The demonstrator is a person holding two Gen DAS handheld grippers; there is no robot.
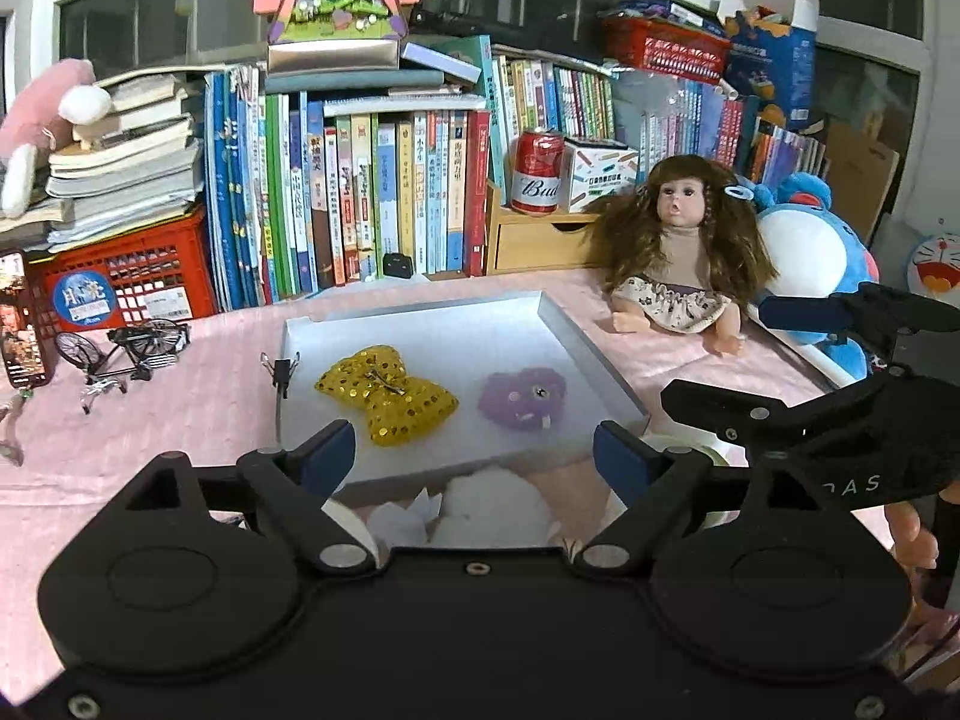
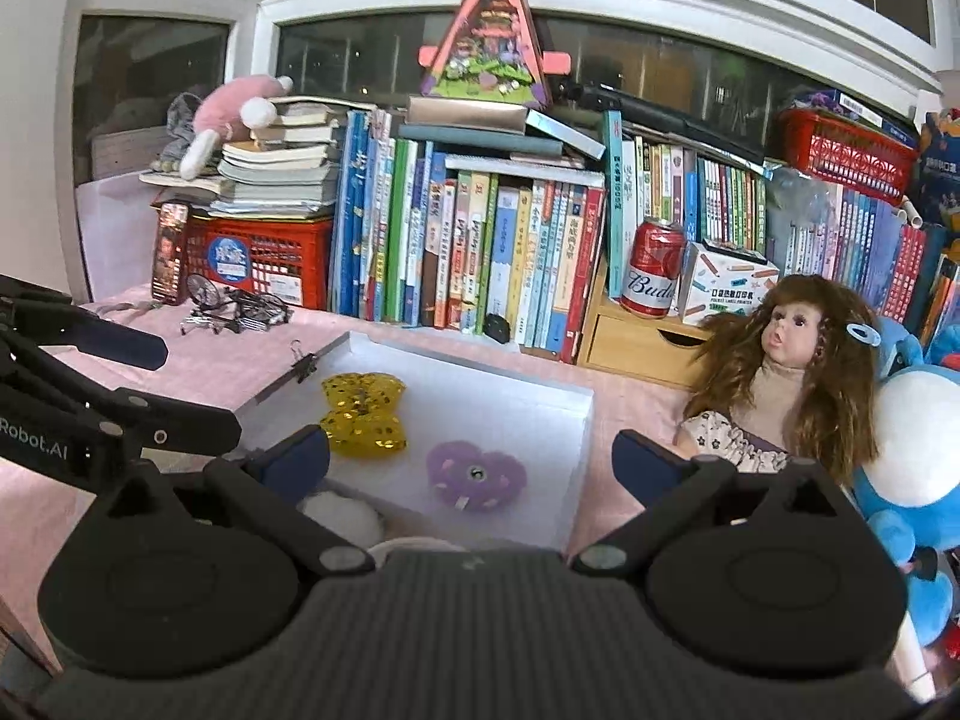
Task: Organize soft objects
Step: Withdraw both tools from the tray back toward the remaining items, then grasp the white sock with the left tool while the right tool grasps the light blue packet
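Observation:
A shallow white tray (image 1: 591, 348) (image 2: 579, 438) lies on the pink tablecloth. In it lie a yellow sequined bow (image 1: 387, 399) (image 2: 363, 414) and a purple heart-shaped soft toy (image 1: 524, 399) (image 2: 474, 474). A white fluffy ball (image 1: 492, 507) (image 2: 342, 516) sits just in front of the tray's near edge, with white paper scraps (image 1: 399, 519) beside it. My left gripper (image 1: 474, 456) is open and empty above the ball. My right gripper (image 2: 471, 459) is open and empty over the tray's near right part. A brown-haired doll (image 1: 675, 240) (image 2: 780, 372) sits to the right of the tray.
A blue-and-white plush (image 1: 810, 252) (image 2: 918, 456) sits behind the doll. Books, a red can (image 1: 536, 171) on a wooden drawer box (image 1: 540, 243), red crates (image 1: 132, 285), a miniature bicycle (image 1: 120, 351) and a binder clip (image 1: 280, 369) on the tray's left rim surround the tray. A tape roll (image 1: 714, 450) lies near right.

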